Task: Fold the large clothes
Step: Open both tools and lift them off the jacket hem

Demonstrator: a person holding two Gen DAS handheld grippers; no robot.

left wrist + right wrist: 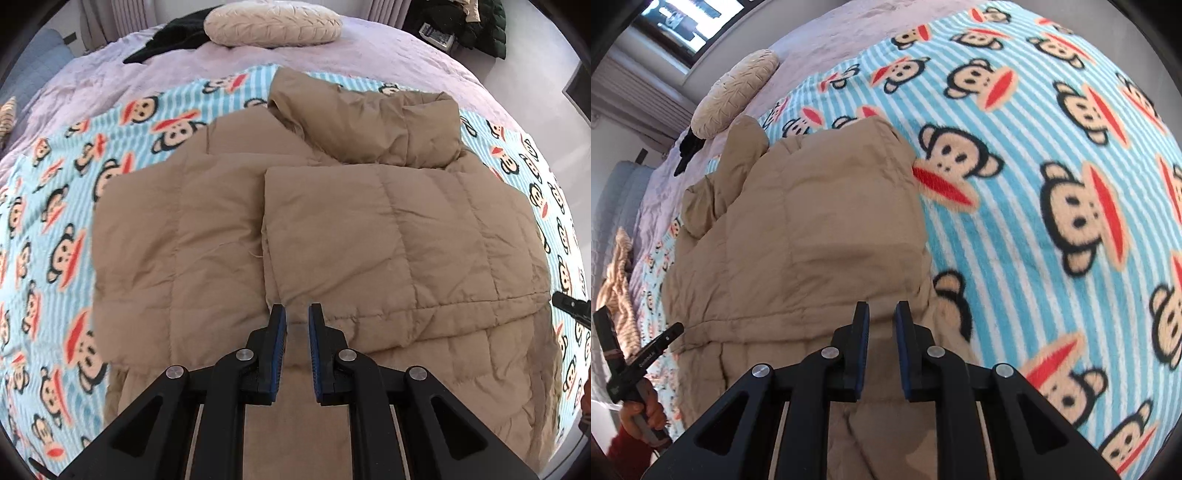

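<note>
A tan quilted puffer jacket lies flat on a monkey-print blanket, its collar at the far end and both sleeves folded in over the body. My left gripper hovers over the jacket's near middle, jaws a little apart with nothing between them. My right gripper hovers over the jacket's near right edge, jaws a little apart and empty. The left gripper shows at the left edge of the right wrist view, held by a hand. The right gripper's tip shows at the right edge of the left wrist view.
The blanket covers a lilac bedspread. A beige pillow and a black garment lie at the far end of the bed. Dark clothes are piled beyond the bed at far right. A striped cloth lies at left.
</note>
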